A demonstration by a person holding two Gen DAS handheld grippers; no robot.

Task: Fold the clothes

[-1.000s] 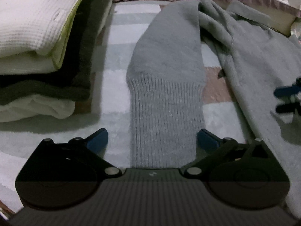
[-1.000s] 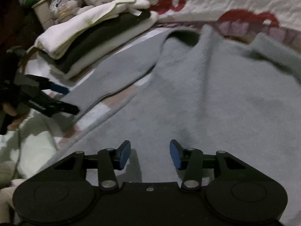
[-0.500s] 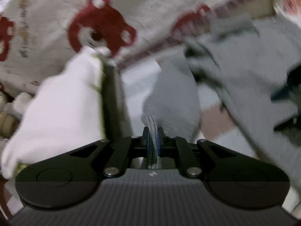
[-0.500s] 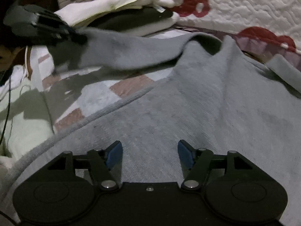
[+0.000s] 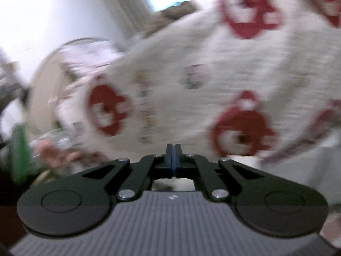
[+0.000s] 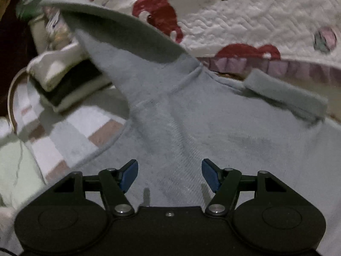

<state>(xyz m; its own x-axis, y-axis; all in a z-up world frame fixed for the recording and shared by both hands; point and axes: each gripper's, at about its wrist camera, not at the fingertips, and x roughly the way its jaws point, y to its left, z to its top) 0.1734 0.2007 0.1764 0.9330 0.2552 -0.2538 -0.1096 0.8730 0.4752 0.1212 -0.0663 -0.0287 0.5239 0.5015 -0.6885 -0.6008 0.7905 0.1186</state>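
A grey sweater (image 6: 234, 138) lies spread on the bed, its collar (image 6: 285, 96) at the far right. Its left sleeve (image 6: 127, 49) is pulled up taut toward the top left, off the bed. My left gripper (image 5: 173, 151) has its jaws pressed together and points at the quilt. The sleeve itself is hidden below it in the blurred left wrist view, and only the right wrist view shows it held aloft. My right gripper (image 6: 169, 175) hovers open just over the sweater's body, nothing between its blue pads (image 6: 130, 175).
A stack of folded clothes (image 6: 64, 79), white over dark, sits at the left on the checked bedsheet (image 6: 74, 132). A white quilt with red bear prints (image 6: 255, 21) rises behind the sweater and fills the left wrist view (image 5: 213, 68).
My left gripper shut on the sleeve's ribbed cuff, then rose fast and tipped upward, lifting the sleeve off the bed. My right gripper opened wider and shifted slightly over the sweater.
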